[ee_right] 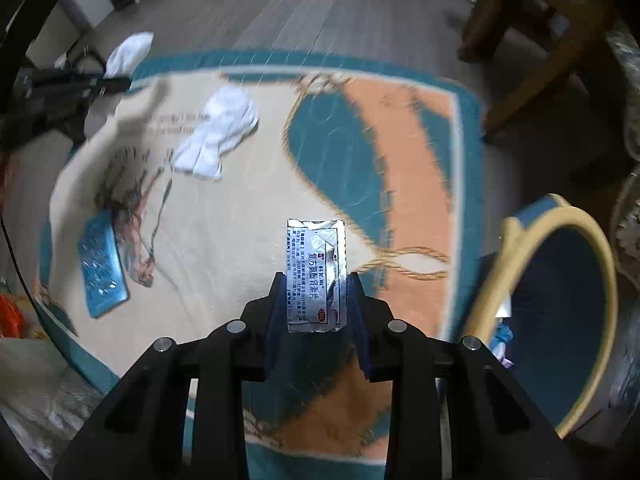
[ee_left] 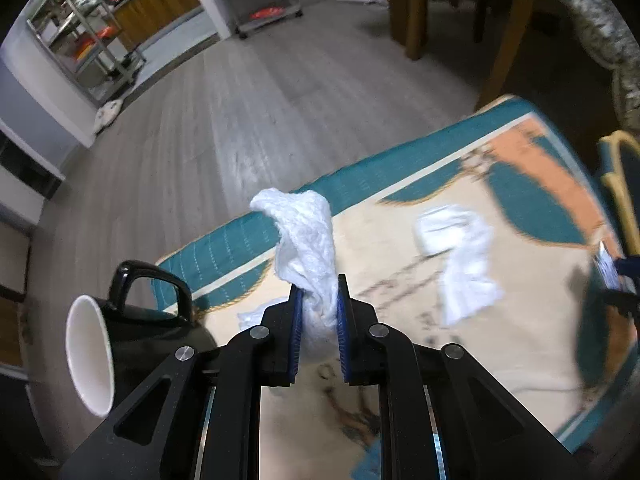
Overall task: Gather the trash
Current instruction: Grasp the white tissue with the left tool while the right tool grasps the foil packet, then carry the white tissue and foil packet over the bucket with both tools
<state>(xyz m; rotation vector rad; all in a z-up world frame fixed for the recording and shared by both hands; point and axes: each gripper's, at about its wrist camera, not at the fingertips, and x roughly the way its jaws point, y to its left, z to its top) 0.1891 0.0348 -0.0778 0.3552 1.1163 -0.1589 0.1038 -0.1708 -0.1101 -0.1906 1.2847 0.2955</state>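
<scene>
Now tissue (ee_left: 306, 240) between left tool (ee_left: 318, 300) pads

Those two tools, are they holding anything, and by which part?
Left tool pinches a crumpled white tissue by its lower end. Right tool grips a silver foil sachet by its lower side edges.

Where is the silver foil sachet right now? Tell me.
In the right wrist view the silver foil sachet stands upright, pinched in the right claw above the rug, left of the blue bin.
</scene>
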